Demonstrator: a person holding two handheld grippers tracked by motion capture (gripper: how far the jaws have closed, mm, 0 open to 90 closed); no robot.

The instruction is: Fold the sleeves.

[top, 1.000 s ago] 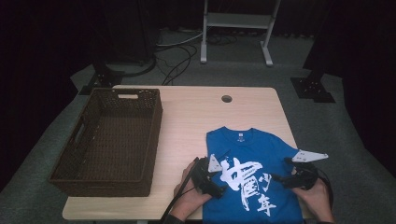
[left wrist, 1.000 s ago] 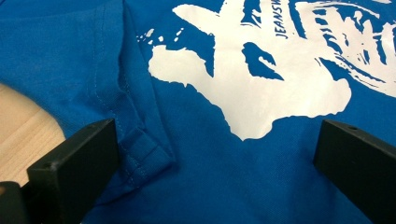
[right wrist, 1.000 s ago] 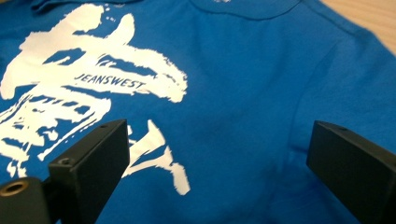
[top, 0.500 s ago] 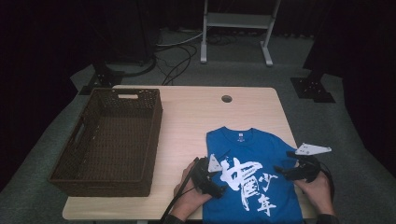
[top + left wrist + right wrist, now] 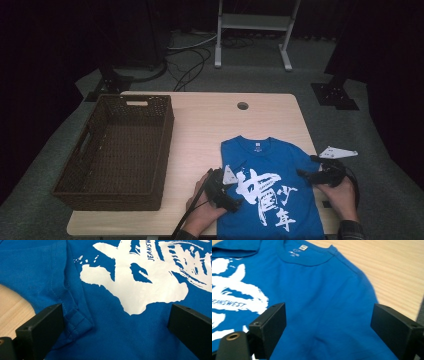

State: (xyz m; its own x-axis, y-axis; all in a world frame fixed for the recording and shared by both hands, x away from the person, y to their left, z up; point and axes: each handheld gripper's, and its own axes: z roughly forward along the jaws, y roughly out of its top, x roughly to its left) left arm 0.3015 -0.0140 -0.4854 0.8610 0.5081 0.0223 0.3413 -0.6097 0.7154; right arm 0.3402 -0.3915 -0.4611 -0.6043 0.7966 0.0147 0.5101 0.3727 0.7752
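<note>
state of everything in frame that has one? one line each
T-shirt: spread flat on the table, print side up, left sleeve folded in, not gripped.
Basket: upright on the table's left side, nothing inside.
Left hand-held gripper: open, jaws wide over the shirt's left sleeve.
Right hand-held gripper: open, nothing between the jaws; they have just been closing a little.
Table: bears basket and shirt.
</note>
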